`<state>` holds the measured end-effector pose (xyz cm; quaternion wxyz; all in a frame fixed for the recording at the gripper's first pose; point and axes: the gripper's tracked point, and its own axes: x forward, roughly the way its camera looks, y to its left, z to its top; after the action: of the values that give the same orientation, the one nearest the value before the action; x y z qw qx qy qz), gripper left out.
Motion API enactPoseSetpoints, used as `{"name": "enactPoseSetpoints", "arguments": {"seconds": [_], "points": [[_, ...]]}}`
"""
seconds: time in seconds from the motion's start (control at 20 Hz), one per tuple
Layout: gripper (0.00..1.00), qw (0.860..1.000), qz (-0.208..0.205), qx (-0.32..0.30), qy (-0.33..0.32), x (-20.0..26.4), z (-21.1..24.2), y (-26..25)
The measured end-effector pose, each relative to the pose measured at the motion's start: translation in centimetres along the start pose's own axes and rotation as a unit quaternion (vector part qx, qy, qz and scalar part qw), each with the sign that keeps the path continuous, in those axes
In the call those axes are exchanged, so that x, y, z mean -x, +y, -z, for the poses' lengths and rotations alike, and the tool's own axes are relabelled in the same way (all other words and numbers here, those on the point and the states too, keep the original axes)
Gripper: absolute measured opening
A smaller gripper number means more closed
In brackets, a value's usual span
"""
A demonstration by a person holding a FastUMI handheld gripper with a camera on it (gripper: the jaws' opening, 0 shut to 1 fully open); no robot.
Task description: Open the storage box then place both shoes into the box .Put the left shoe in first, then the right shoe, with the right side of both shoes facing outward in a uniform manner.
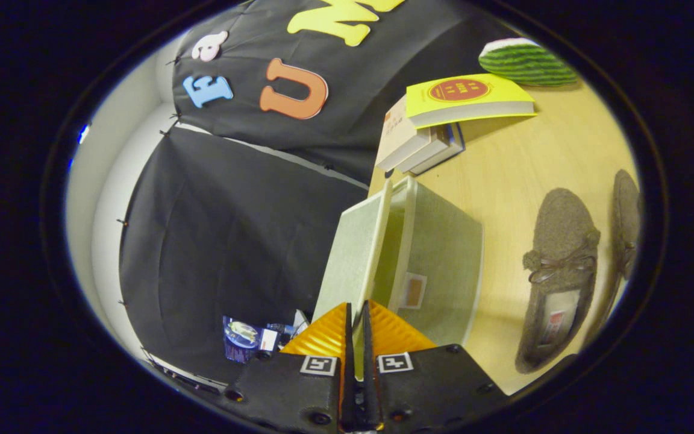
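Pale wooden worktop (522, 163), smooth and evenly lit, tilted in the gripper view. Black cloth wall (226, 241) hangs just beside the worktop's edge, pinned in panels with a pale gap between them. Plain white wall (109, 187) stands beyond the cloth, on the side away from the worktop. Glossy blue printed packet (241, 340) lies at the cloth's foot.
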<state>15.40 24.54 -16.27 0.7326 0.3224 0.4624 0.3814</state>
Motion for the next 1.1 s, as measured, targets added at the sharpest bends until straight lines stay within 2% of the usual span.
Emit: {"name": "enactPoseSetpoints", "arguments": {"seconds": [0.15, 0.35, 0.55, 0.75, 0.9, 1.1], "points": [[0.07, 1.0, 0.016, 0.007, -0.009, 0.4, -0.1, 1.3], [0.06, 1.0, 0.001, 0.008, -0.023, 1.5, -0.7, 5.0], [0.06, 1.0, 0.003, 0.016, -0.023, 1.4, -0.7, 8.3], [0.06, 0.999, 0.003, 0.018, -0.03, 0.0, -0.7, 12.0], [0.06, 0.998, 0.019, 0.046, -0.045, -1.2, -0.7, 14.1], [0.06, 0.996, 0.015, 0.069, -0.047, -3.0, 0.6, 17.7]]}}
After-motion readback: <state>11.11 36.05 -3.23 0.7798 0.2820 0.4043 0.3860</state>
